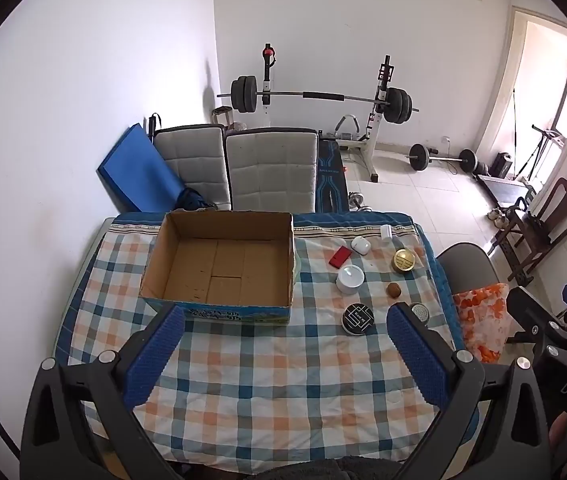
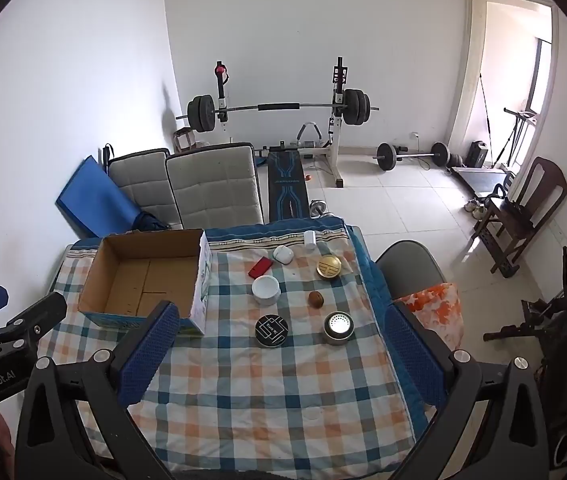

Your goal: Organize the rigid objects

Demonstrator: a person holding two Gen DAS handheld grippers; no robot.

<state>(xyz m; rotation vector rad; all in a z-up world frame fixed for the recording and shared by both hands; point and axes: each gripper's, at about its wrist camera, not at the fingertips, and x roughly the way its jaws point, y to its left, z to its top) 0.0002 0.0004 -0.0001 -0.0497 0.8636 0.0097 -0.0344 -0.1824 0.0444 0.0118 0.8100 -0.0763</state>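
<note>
Nothing was held yet: the left gripper (image 1: 283,344) and the right gripper (image 2: 279,340) both hovered above the checked bench (image 2: 243,392) with jaws spread wide and empty. On the left stood the cardboard box (image 2: 143,280), empty. To its right lay the loose pieces: a red case (image 2: 260,267), a white jar (image 2: 266,289), a black round tin (image 2: 271,330), a walnut (image 2: 316,299) and a gold tin (image 2: 328,267). I judge the task had not started; the next move would call for lowering one gripper over a near piece.

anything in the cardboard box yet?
No. In the left wrist view the cardboard box shows only its bare bottom panels, and the small items, such as the red case, lie on the checked cloth beside it.
</note>
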